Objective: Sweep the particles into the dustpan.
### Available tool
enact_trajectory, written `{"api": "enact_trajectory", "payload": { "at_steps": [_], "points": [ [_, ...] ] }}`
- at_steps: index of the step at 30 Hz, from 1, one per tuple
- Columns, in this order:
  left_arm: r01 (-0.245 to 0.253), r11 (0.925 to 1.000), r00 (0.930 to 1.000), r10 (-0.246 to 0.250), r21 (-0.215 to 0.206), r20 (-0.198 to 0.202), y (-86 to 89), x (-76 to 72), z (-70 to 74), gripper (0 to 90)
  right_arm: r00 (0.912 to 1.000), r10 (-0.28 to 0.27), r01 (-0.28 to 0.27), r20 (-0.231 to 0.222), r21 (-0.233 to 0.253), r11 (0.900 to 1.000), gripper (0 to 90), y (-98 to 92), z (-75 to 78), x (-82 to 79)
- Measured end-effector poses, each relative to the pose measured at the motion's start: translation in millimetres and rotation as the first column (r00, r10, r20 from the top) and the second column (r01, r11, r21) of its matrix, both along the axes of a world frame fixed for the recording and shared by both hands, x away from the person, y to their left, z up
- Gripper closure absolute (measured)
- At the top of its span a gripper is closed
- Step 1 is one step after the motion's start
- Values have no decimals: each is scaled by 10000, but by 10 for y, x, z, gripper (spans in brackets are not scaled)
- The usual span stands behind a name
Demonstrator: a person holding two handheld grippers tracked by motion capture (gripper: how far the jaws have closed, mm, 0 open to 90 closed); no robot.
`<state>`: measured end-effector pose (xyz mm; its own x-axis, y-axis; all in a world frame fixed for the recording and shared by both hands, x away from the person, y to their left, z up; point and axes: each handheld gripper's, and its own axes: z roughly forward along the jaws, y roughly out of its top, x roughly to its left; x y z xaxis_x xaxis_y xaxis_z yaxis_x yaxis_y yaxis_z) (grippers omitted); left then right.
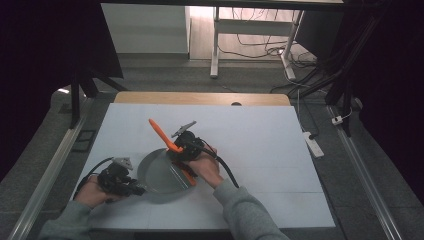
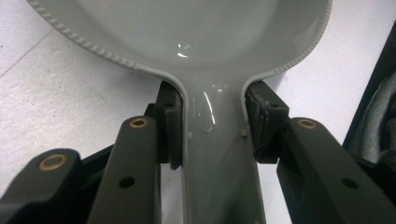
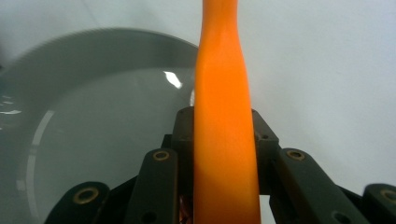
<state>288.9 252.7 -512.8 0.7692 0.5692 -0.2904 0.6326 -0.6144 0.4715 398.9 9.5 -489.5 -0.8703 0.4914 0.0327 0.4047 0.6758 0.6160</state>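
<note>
Desk (image 1: pixel 260 130): white sheet covers top, bare wooden strip showing along far edge. Faint seams cross sheet. Grey pan (image 1: pixel 157 182) rests directly on sheet, near-left part of desk, round bowl with beaded rim, short handle (image 2: pixel 215 154) pointing left toward near-left corner. White surface visible around pan on all sides in both claw views. Right half and far half of desk carry nothing else.

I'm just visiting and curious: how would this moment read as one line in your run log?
left gripper: shut on grey pan handle | right gripper: shut on orange utensil, raised over pan | surface: white table
</note>
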Motion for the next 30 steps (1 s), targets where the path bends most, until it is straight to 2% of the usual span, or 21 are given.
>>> {"api": "enact_trajectory", "payload": {
  "at_steps": [5,8,11,14,21,26,30],
  "points": [
    [-3,10000,10000,2,-9,-10,-1,-1,-1,617,9993,387,-387,-13,186,9991,708,91,19,-88],
    [-9,10000,10000,9,-7,-2,0,-1,-4,617,9968,761,-746,-246,559,9956,708,150,38,-140],
    [-11,10000,10000,11,-15,1,1,-2,-6,618,9953,966,-960,-34,806,9921,707,168,103,-185],
    [-5,10000,10000,5,-14,4,2,-2,-6,617,9968,782,-798,195,1099,9907,707,116,194,-182],
    [2,10000,10000,-2,-20,15,3,-3,-11,617,9984,161,-228,547,1246,9919,707,-121,344,-108],
    [10,10000,10000,-10,-23,-7,4,-5,-16,617,9974,-204,118,697,1217,9925,707,-288,376,-63],
    [33,10000,10000,-33,-1,11,7,-9,-13,617,9966,-528,452,625,1174,9921,707,-403,354,-24]
  ]
}}
